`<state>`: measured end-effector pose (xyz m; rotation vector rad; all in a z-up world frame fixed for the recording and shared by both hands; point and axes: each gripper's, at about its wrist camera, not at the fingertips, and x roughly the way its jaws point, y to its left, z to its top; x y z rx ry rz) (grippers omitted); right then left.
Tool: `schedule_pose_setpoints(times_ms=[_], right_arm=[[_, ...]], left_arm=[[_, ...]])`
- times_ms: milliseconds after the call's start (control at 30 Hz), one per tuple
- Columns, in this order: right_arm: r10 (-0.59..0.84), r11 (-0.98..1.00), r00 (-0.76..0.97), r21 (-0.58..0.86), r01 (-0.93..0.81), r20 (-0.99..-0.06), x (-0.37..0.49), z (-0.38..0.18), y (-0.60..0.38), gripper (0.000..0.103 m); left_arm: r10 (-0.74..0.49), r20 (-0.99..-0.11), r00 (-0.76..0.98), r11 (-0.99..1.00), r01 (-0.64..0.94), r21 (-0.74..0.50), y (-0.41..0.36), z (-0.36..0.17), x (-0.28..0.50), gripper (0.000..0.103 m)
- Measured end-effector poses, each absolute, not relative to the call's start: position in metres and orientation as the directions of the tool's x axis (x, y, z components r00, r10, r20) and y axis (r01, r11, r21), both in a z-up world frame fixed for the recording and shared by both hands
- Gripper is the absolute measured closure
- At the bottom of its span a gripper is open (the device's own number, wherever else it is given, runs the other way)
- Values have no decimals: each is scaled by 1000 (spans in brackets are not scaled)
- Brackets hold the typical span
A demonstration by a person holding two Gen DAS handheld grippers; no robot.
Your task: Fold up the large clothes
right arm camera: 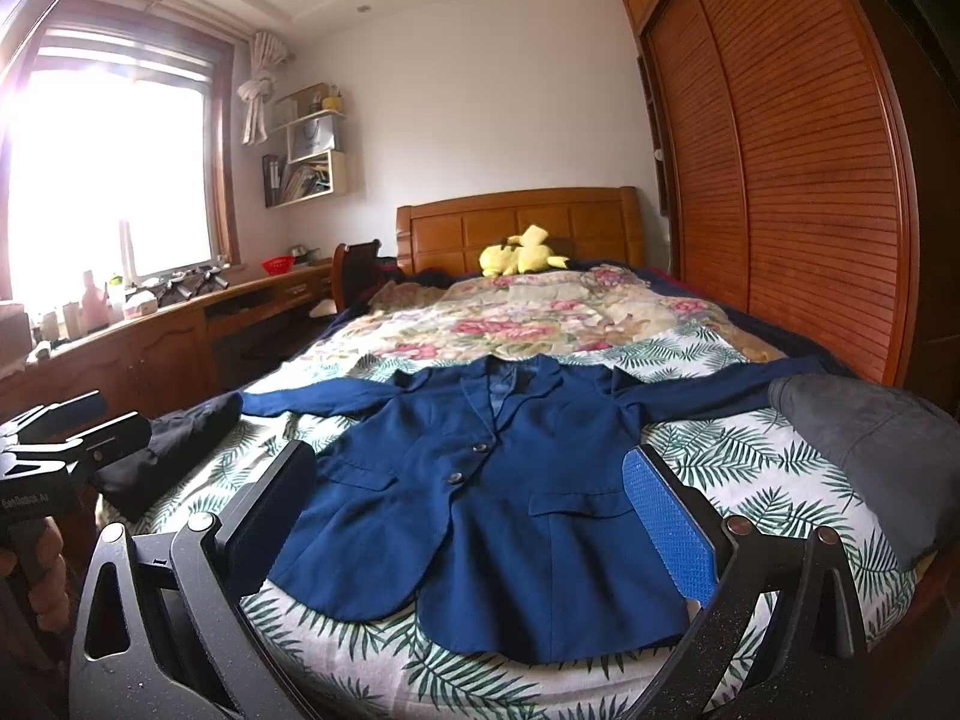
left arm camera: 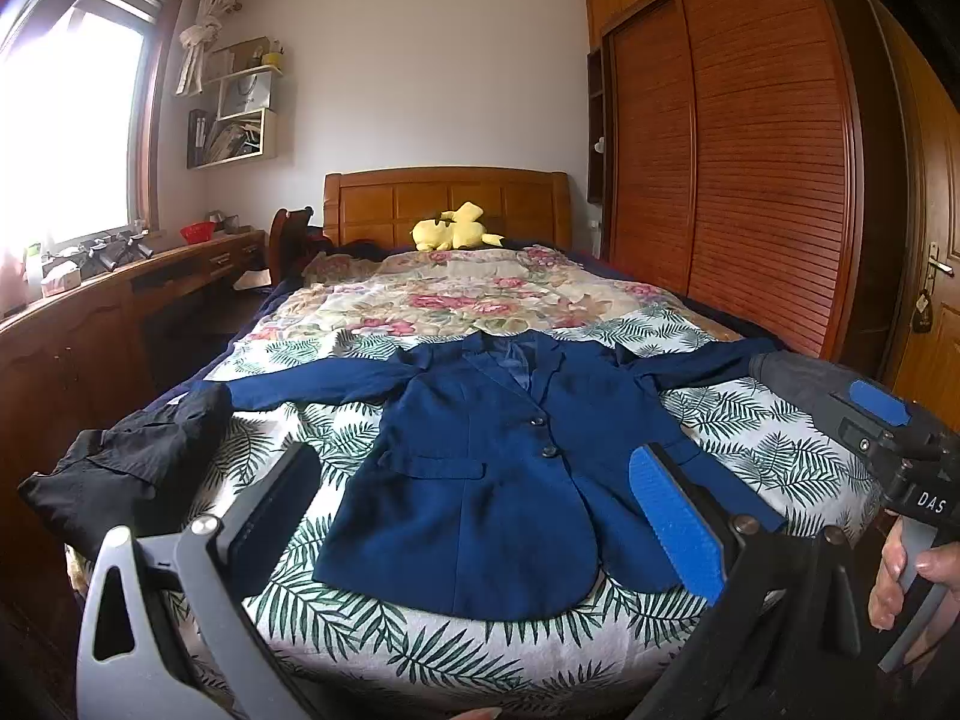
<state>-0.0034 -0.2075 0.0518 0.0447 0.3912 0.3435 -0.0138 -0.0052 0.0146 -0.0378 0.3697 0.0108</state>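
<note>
The navy blue buttoned wool-like blazer [left arm camera: 480,480] lies flat, sleeves spread, on the leaf-print bedsheet [left arm camera: 750,438]; both the left gripper [left arm camera: 480,516] and the right gripper [right arm camera: 468,516] hover spread wide, empty, so each should pinch 1 sleeve cuff and fold inward.

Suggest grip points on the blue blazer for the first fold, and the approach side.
The blue blazer lies flat, face up and buttoned, sleeves spread wide. Probably take each cuff: left hand-held gripper on the sleeve end by the black garment, right hand-held gripper on the other, by the grey garment. Come in from the outer sides, jaws low.
</note>
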Motion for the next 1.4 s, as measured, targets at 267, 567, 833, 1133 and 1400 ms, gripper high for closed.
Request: schedule_pose_setpoints(times_ms=[267, 567, 833, 1133, 1400], right_arm=[[338, 941, 867, 109, -321, -365, -5, 54, -206, 0], [337, 941, 868, 109, -320, -365, -5, 55, -206, 0], [337, 941, 868, 107, -320, -364, -4, 54, -207, 0], [337, 941, 869, 110, -319, -363, -4, 54, -207, 0], [340, 940, 866, 111, -322, -366, -3, 53, -207, 0]], left_arm=[[0, -347, 938, 999, -12, -33, -8, 20, -20, 0], [-1, -342, 940, 999, -11, -31, -9, 21, -22, 0], [4, -336, 942, 999, -15, -30, -9, 24, -23, 0], [5, -335, 942, 999, -15, -28, -8, 25, -25, 0], [2, -340, 940, 999, -13, -29, -9, 25, -25, 0]])
